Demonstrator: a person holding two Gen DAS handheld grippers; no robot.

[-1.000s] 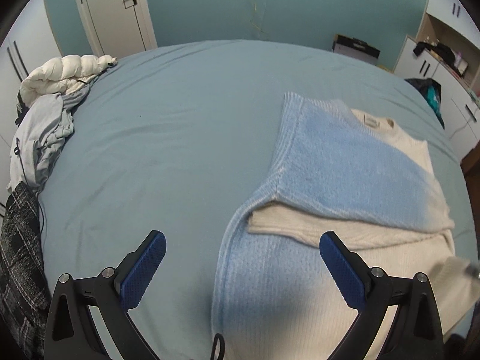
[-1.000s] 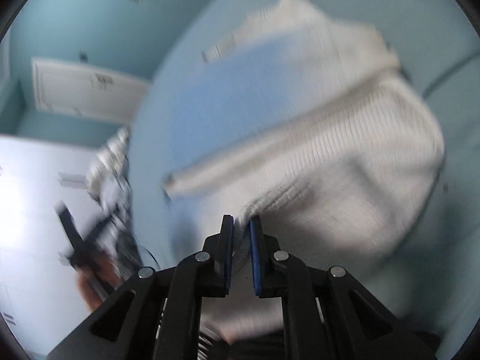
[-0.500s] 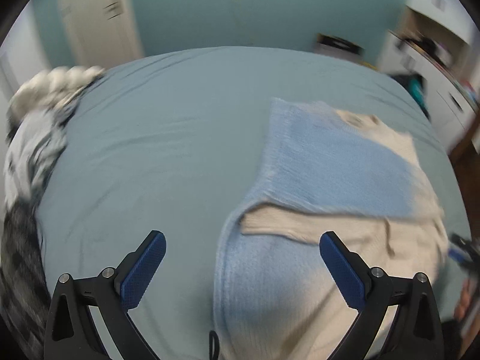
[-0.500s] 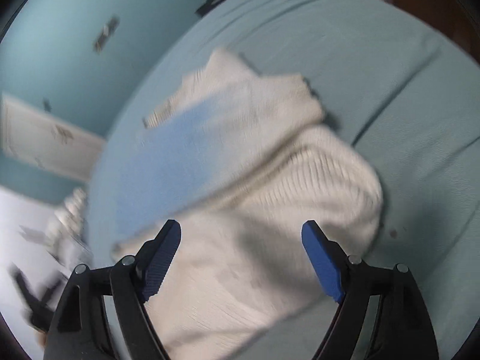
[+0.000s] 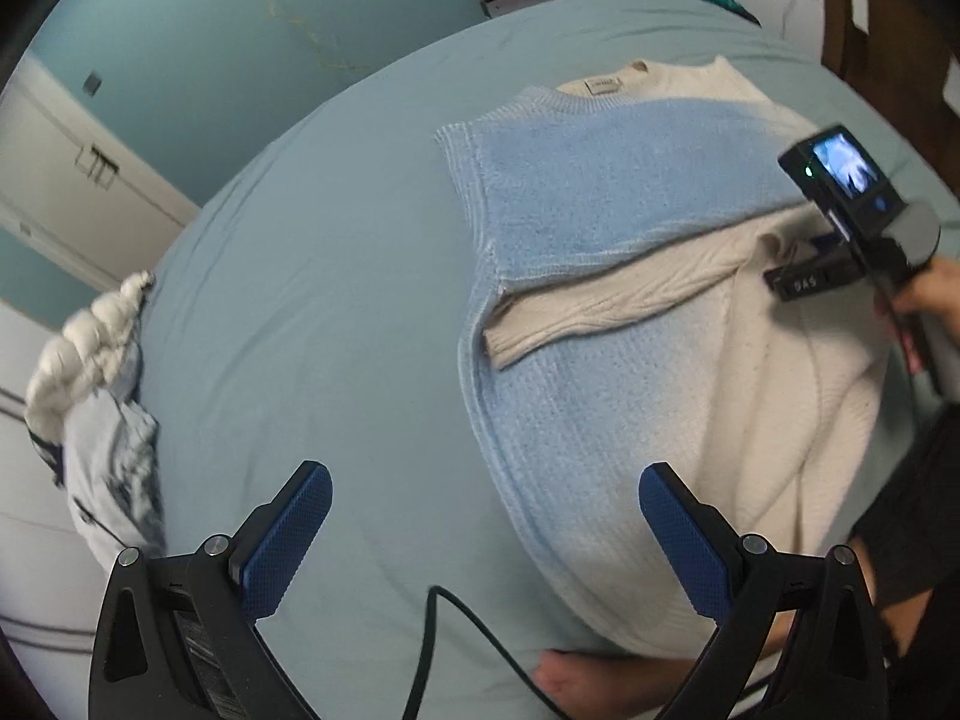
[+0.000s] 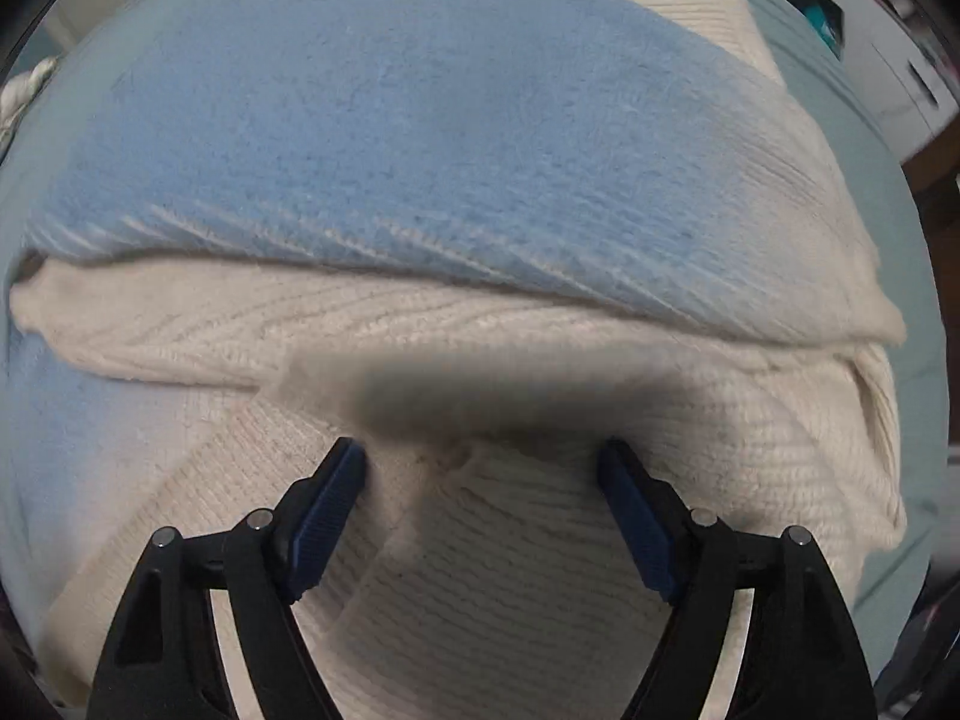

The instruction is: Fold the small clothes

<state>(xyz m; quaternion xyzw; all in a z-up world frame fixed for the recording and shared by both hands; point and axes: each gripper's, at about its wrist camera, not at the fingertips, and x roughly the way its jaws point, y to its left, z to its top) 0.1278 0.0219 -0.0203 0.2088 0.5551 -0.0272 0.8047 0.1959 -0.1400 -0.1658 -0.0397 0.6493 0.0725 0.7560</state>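
Note:
A blue-and-cream knit sweater (image 5: 606, 228) lies on the bed with both sleeves folded across its body. My left gripper (image 5: 483, 519) is open and empty, held above the sweater's lower left edge near the front of the bed. My right gripper (image 6: 480, 480) is open, its fingertips (image 6: 345, 468) low over the cream folded sleeve (image 6: 480, 354) at the sweater's middle; contact is unclear. The right gripper also shows in the left wrist view (image 5: 852, 234), over the sweater's right side.
The bed has a pale blue sheet (image 5: 312, 276). A heap of other clothes (image 5: 102, 372) lies at its left edge. White drawers (image 6: 900, 78) stand beyond the bed on the right. A black cable (image 5: 444, 630) hangs below the left gripper.
My right gripper has opened, letting go of the cream sleeve, and moved in low over the sweater's middle. My left gripper stayed open and swung so the sweater sits more to the right.

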